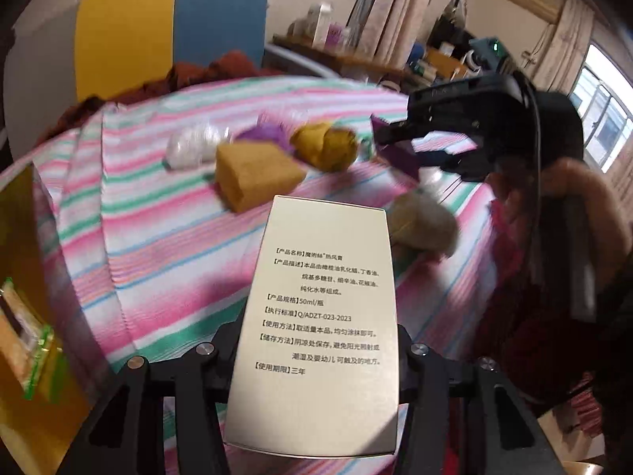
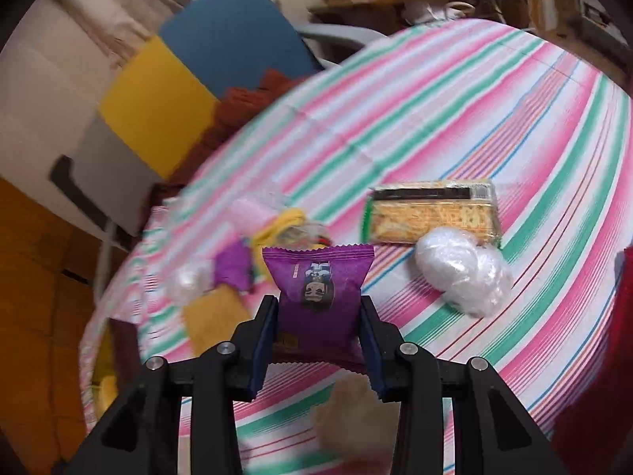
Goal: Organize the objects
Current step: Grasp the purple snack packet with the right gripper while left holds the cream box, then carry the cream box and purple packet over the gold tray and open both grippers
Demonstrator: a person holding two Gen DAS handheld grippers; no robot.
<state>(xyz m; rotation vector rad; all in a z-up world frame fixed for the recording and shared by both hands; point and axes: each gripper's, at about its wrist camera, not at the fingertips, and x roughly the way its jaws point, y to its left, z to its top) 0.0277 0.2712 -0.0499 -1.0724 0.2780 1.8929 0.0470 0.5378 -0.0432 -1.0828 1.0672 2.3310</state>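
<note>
My left gripper (image 1: 316, 356) is shut on a pale box with printed Chinese text (image 1: 322, 297), held upright above the striped tablecloth (image 1: 158, 229). My right gripper (image 2: 318, 316) is shut on a purple snack packet (image 2: 318, 289), with both fingers pressing its sides. The left wrist view also shows the right gripper (image 1: 399, 130) at the right, over the table, with the purple packet (image 1: 397, 154) in it. Loose on the cloth lie a yellow block (image 1: 257, 176), a mustard bundle (image 1: 328, 148), a white plastic bundle (image 1: 196, 146) and a beige fuzzy lump (image 1: 425, 225).
In the right wrist view a cracker pack (image 2: 433, 213) and a clear plastic bundle (image 2: 463, 273) lie to the right, small purple, pink and yellow items (image 2: 253, 237) to the left. A blue and yellow chair (image 1: 178, 23) stands behind the table. A person's fur-trimmed sleeve (image 1: 573, 206) is at the right.
</note>
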